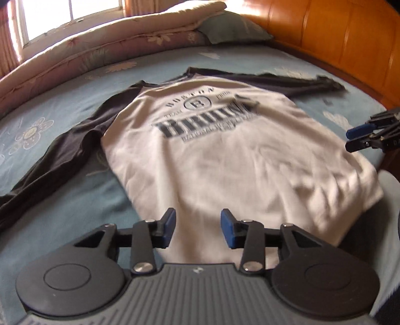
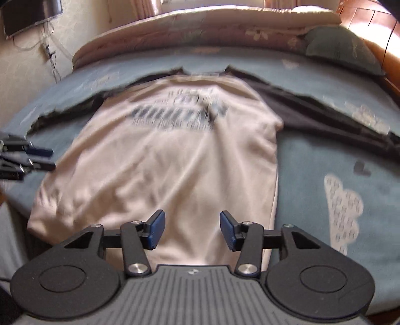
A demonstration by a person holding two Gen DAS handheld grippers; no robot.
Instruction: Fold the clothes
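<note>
Bed [image 1: 105, 190], covered by a blue floral sheet. A long-sleeved shirt [image 1: 225, 155] is laid flat on it, front up, cream body with dark sleeves and dark printed lettering across the chest. The collar is turned toward the far side of the bed; the hem lies at the near edge, closest to both cameras.

The sleeves are spread out to either side. In the left wrist view one dark sleeve [image 1: 57, 160] runs down toward the near left part of the bed, the other [image 1: 300, 85] stretches toward the wooden headboard [image 1: 337, 42]. Shallow wrinkles are seen in the lower body of the shirt.

Left gripper [image 1: 198, 230]: blue-padded fingers held apart, nothing between them, poised above the hem. No cloth is touched, as far as can be seen.

Right gripper [image 2: 192, 230]: fingers likewise apart and empty, above the hem. It is also caught at the right edge of the left wrist view, over the shirt's right side.

A rolled floral quilt [image 1: 82, 50] is noted along the far edge of the bed, with a green pillow [image 1: 232, 30] beside it near the headboard. A window [image 1: 62, 17] stands behind the quilt. A dark screen [image 2: 30, 15] is mounted on the wall at upper left of the right wrist view. Both views are motion-blurred.
</note>
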